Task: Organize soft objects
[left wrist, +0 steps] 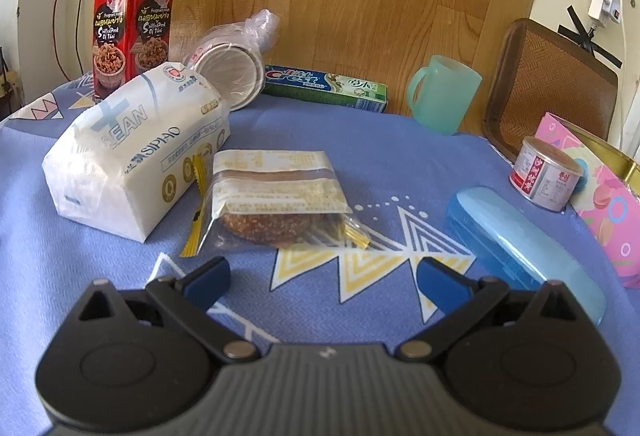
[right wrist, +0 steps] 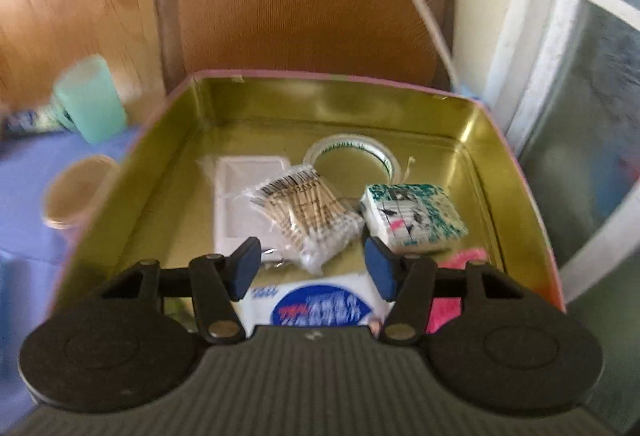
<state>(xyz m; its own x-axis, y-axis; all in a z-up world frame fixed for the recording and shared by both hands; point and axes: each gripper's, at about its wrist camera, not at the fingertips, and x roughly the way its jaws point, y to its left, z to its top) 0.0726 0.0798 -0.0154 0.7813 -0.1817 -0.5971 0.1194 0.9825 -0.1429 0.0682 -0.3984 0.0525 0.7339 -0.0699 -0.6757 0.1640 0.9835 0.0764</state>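
Note:
In the left wrist view my left gripper (left wrist: 322,278) is open and empty, low over the blue cloth, just short of a bagged sesame bun (left wrist: 276,201). A white tissue pack (left wrist: 136,147) lies left of the bun. In the right wrist view my right gripper (right wrist: 312,264) is open and empty above the gold tin (right wrist: 516,175). Inside the tin lie a bag of cotton swabs (right wrist: 308,211), a small patterned tissue pack (right wrist: 414,215), a white-and-blue packet (right wrist: 316,304), a white flat pack (right wrist: 236,195), a tape roll (right wrist: 352,151) and something pink (right wrist: 448,304).
On the table: a red snack tin (left wrist: 132,23), wrapped paper cups (left wrist: 232,63), a Crest toothpaste box (left wrist: 326,87), a green mug (left wrist: 442,93), a small can (left wrist: 546,173), a blue case (left wrist: 524,248). A brown chair (left wrist: 548,83) stands behind; the tin's pink side (left wrist: 600,195) is at right.

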